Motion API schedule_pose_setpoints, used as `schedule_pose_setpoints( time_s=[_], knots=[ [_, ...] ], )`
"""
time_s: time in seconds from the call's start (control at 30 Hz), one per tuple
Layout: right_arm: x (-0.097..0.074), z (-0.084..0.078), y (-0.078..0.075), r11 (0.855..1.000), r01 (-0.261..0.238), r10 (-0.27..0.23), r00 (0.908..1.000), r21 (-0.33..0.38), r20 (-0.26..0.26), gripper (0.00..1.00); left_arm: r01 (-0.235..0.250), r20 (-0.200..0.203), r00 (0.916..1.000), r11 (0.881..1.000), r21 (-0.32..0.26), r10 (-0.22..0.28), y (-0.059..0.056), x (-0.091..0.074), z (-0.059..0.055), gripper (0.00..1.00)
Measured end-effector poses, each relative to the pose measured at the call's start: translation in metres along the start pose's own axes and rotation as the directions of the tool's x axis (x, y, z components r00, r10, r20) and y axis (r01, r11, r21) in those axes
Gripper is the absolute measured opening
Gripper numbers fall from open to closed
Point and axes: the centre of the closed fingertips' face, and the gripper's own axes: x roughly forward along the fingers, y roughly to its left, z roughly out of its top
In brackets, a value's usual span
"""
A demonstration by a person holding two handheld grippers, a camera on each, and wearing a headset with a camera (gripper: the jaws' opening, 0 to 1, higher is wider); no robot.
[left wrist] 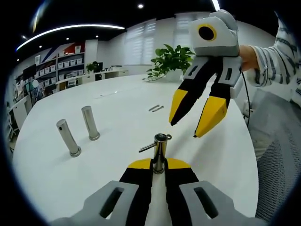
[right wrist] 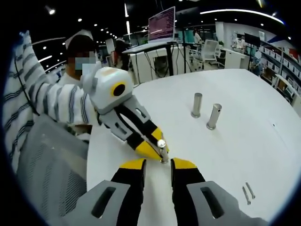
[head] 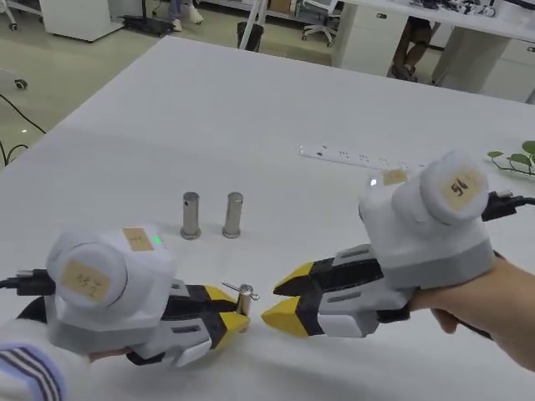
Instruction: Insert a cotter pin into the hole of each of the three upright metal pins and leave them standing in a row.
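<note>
1. Left tool (head: 238, 316): clamped on held metal pin (head: 245, 301), which stands upright at the near side of the counter; cotter pin (left wrist: 148, 147) through its hole.
2. Right tool (head: 271, 302): jaws apart, tips just beside that pin, facing the left tool.
3. Left standing pin (head: 191, 215), right standing pin (head: 233, 215): upright, side by side, beyond the tools.
4. Spare cotter pins (right wrist: 248, 192): two, lying flat together.
5. Power strip (head: 351, 156), plant (head: 518, 159): far side.
6. Counter (head: 251, 117): white; open office, desks, chairs.

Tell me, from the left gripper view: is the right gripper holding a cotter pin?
No, the right gripper is open with nothing between its jaws; the left gripper grips the metal pin.
</note>
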Motion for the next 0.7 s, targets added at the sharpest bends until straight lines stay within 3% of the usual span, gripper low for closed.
schedule_pose_setpoints(
  time_s=[0.33, 0.43, 0.7],
  knots=[
    [-0.016, -0.011, 0.005, 0.997, 0.058, -0.06, 0.9972, 0.042, 0.045, 0.49, -0.006, 0.0, 1.0, 1.0, -0.006, 0.006, 0.0, -0.001, -0.001, 0.07],
    [-0.02, -0.014, 0.004, 0.994, 0.085, -0.089, 0.9941, 0.068, 0.063, 0.6, -0.005, 0.0, 1.0, 1.0, -0.012, 0.005, 0.001, -0.001, -0.001, 0.07],
    [-0.028, -0.039, 0.011, 0.984, 0.099, -0.11, 0.9915, 0.151, 0.069, 0.65, -0.007, -0.001, 1.0, 1.0, -0.018, 0.007, 0.001, -0.001, 0.0, 0.07]
  ],
)
